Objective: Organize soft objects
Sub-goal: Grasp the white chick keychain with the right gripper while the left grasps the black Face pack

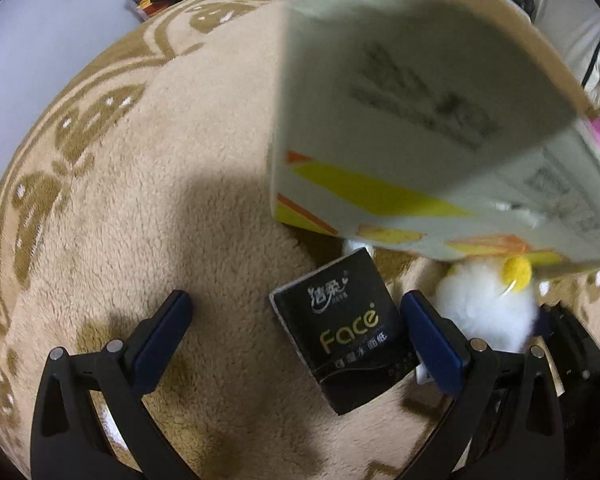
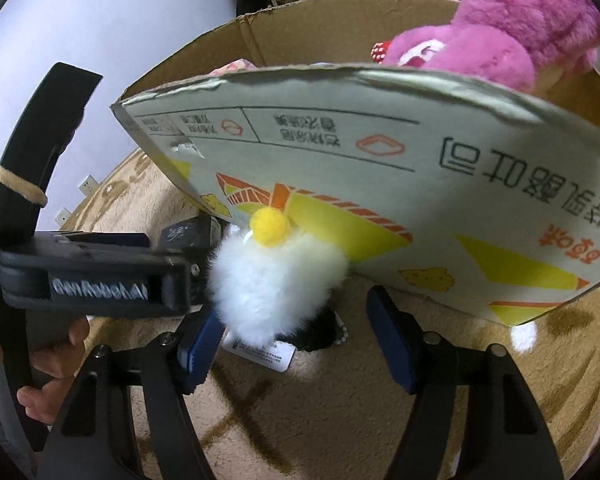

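A black "Face" tissue pack lies on the beige rug between the open fingers of my left gripper, close to its right finger. A white fluffy toy with a yellow pompom lies on the rug against the cardboard box; it also shows in the left wrist view. My right gripper is open, its left finger beside the white toy, which sits just ahead. A pink plush sits inside the box.
The box stands close ahead of both grippers on the patterned beige rug. The left gripper's body and the hand holding it are at the right wrist view's left. A white card lies under the toy. Clutter lines the back wall.
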The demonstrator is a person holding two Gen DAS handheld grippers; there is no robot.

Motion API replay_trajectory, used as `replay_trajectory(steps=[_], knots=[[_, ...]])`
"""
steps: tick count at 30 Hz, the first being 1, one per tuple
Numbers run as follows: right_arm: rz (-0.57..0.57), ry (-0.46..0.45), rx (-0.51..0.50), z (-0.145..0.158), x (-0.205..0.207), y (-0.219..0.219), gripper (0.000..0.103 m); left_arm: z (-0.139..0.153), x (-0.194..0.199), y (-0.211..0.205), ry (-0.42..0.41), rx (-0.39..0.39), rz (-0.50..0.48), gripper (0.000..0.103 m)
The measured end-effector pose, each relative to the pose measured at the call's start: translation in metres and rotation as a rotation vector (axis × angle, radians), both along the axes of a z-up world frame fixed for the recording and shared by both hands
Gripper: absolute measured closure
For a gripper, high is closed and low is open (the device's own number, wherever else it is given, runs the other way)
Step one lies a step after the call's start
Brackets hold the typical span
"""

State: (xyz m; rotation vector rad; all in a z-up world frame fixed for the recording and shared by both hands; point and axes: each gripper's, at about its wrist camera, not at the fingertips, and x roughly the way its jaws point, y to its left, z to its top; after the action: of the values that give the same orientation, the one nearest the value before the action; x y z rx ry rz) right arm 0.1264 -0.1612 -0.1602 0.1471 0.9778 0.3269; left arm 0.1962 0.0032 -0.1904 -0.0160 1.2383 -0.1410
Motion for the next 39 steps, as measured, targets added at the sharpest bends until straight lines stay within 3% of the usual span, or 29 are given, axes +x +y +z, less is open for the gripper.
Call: replay_trajectory(steps=[3, 12, 15, 17, 22, 24, 26, 34, 39], knots=[[0.004, -0.005, -0.017, 0.000, 0.000, 0.003, 0.029, -0.002, 0.001, -0.005, -0.006, 0.040, -0.014, 0.001], [0.003, -0.028, -0.043, 0.002, -0.008, 0.010, 0.029, -0.005, 0.003, -0.001, 0.050, 0.025, 0.009, 0.008], [0.011, -0.036, -0.062, 0.002, -0.010, 0.014, 0.031, -0.004, 0.004, 0.000, 0.051, 0.045, 0.009, 0.018], [0.015, -0.046, -0.087, 0.003, -0.010, 0.017, 0.043, -0.004, 0.005, 0.004, 0.052, 0.055, 0.020, 0.029], [0.012, -0.058, -0.048, 0.005, -0.003, 0.012, 0.045, -0.001, 0.005, 0.019, 0.040, 0.060, 0.039, 0.053], [0.017, -0.062, -0.041, 0.007, -0.002, 0.012, 0.045, 0.001, 0.005, 0.025, 0.033, 0.059, 0.045, 0.055], [0.020, -0.061, -0.049, 0.007, 0.000, 0.014, 0.063, 0.002, 0.005, 0.027, 0.028, 0.048, 0.046, 0.056], [-0.001, -0.052, -0.062, 0.012, -0.005, 0.005, 0.067, 0.003, -0.010, 0.042, 0.001, 0.047, 0.056, 0.056], [-0.033, -0.055, -0.048, 0.018, -0.013, -0.005, 0.067, 0.010, -0.029, 0.024, -0.021, 0.068, 0.066, 0.056]])
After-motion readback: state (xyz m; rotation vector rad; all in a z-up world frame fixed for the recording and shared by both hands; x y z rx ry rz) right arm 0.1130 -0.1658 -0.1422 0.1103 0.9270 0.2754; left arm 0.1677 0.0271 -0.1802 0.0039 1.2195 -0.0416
